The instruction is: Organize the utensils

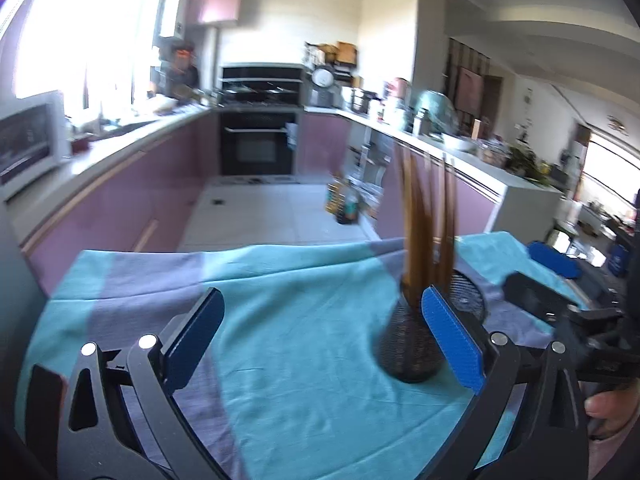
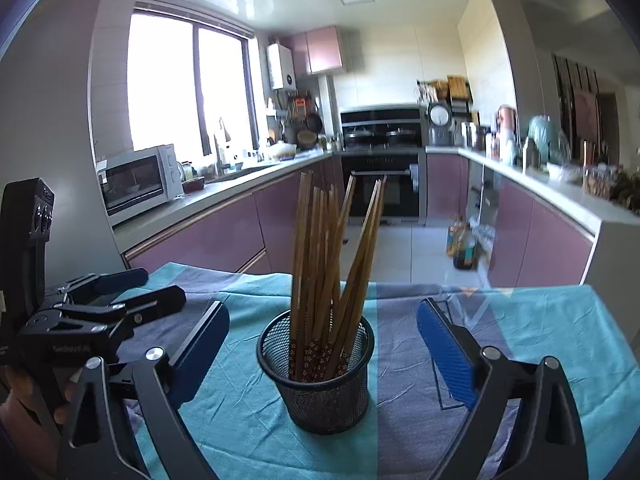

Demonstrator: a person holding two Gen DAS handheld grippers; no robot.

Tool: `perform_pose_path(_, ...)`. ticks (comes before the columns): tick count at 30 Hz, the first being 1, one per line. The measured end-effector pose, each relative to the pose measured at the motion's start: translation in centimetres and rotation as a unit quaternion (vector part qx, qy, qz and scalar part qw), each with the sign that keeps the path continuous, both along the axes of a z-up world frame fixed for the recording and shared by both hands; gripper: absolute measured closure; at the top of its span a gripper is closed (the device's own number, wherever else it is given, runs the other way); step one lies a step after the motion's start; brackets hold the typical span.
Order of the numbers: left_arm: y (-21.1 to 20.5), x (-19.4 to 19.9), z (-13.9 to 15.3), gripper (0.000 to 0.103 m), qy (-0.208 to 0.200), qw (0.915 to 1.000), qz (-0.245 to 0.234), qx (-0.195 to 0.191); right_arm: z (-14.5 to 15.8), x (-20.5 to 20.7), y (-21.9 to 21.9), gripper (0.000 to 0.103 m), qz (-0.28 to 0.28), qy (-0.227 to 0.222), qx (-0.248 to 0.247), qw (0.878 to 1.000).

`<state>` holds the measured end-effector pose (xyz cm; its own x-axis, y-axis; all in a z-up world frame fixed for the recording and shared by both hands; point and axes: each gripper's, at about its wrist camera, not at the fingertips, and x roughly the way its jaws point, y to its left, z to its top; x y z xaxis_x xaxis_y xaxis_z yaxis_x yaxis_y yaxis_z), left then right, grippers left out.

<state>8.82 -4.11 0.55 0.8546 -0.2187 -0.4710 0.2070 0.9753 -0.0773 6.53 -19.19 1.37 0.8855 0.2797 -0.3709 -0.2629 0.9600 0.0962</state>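
A black mesh cup (image 2: pixel 320 376) stands upright on the teal and grey cloth (image 2: pixel 520 320). Several wooden chopsticks (image 2: pixel 328 264) stand in it, fanned out. My right gripper (image 2: pixel 322 340) is open and empty, with the cup between its blue pads and close in front, not touching. In the left wrist view the cup (image 1: pixel 408 340) and chopsticks (image 1: pixel 428 220) sit just left of the right pad. My left gripper (image 1: pixel 324 320) is open and empty over bare cloth (image 1: pixel 280 320). It also shows in the right wrist view (image 2: pixel 136 292), left of the cup.
The clothed table's far edge (image 1: pixel 240 252) drops to a tiled kitchen floor. Purple cabinets, an oven (image 2: pixel 384 184), a microwave (image 2: pixel 140 180) and cluttered counters lie beyond. Bottles (image 2: pixel 464 244) stand on the floor at right.
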Motion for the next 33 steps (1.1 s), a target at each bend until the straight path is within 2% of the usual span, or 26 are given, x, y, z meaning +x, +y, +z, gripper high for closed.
perform_pose_path(1,0.5,-0.5,0.0,0.006,-0.006,0.9999,0.009,0.001,0.0,-0.4,0.2,0.006,-0.002,-0.007,-0.003,1.0)
perform_pose_path(6,2.6,-2.7,0.4,0.006,-0.038,0.9982,0.047,0.004,-0.4,-2.0,0.8,0.006,-0.007,-0.026,-0.005,1.0)
perform_pose_path(15,3.3,-7.4,1.7,0.006,-0.1,0.9912,0.082,0.029,-0.5,-3.1,1.3,0.006,-0.009,-0.035,0.005,0.999)
perform_pose_path(33,3.6,-10.5,2.9,0.006,-0.134,0.9852,0.103,0.026,-0.3,-4.2,1.8,0.006,-0.017,-0.048,0.006,0.999)
